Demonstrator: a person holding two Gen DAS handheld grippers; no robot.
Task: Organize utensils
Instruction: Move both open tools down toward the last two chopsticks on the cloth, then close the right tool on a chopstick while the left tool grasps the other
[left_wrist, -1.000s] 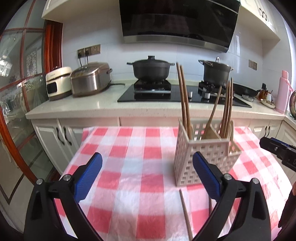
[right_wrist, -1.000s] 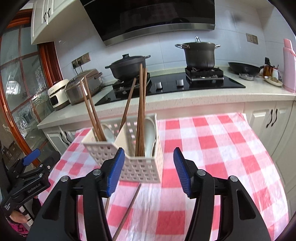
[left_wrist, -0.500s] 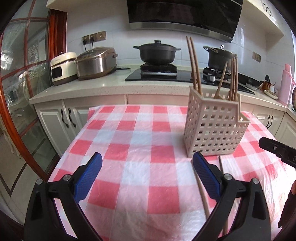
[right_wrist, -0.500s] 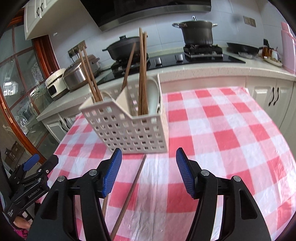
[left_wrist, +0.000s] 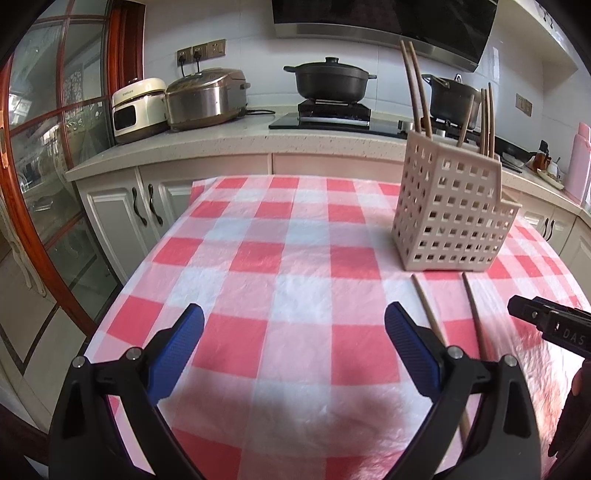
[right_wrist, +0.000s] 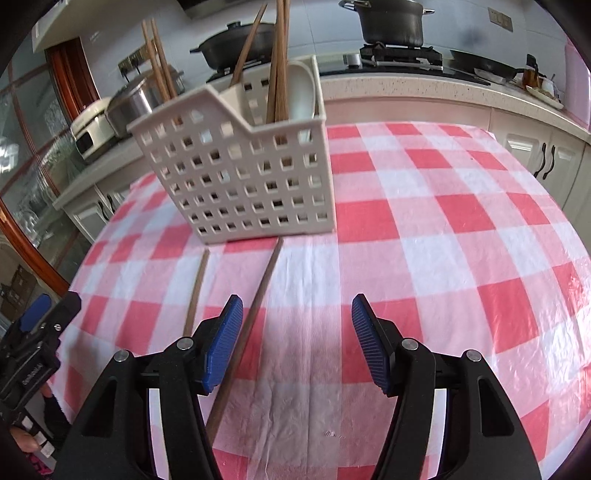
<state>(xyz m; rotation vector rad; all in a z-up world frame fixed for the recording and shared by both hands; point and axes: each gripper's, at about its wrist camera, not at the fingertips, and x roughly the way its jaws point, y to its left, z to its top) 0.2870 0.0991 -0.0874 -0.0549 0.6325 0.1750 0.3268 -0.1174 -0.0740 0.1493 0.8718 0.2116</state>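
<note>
Two grippers, both with jaws spread wide and nothing between them. The left gripper (left_wrist: 294, 345) hovers over bare checked tablecloth (left_wrist: 288, 258), blue pads well apart, only red and white squares in the gap. The right gripper (right_wrist: 297, 338) is spread too, also over plain cloth, and its left pad (right_wrist: 223, 341) sits just beside a loose wooden chopstick (right_wrist: 255, 306) that runs under that finger, outside the gap as far as I can tell.

A second loose chopstick (right_wrist: 195, 291) lies a bit further left of that pad, roughly parallel to the first. From the left wrist view the same pair shows up off past the right-hand finger, one (left_wrist: 428, 310) passing behind it, the other (left_wrist: 474, 314) further right.

Straight ahead of the right jaws, just past the chopstick tips, stands the perforated cream utensil holder (right_wrist: 243, 173), upright, with more chopsticks (right_wrist: 279, 62) and a white spoon (right_wrist: 301, 92) standing in it. Beyond that is the kitchen counter (left_wrist: 221, 142) with black pots (left_wrist: 332, 79) on the stove.
</note>
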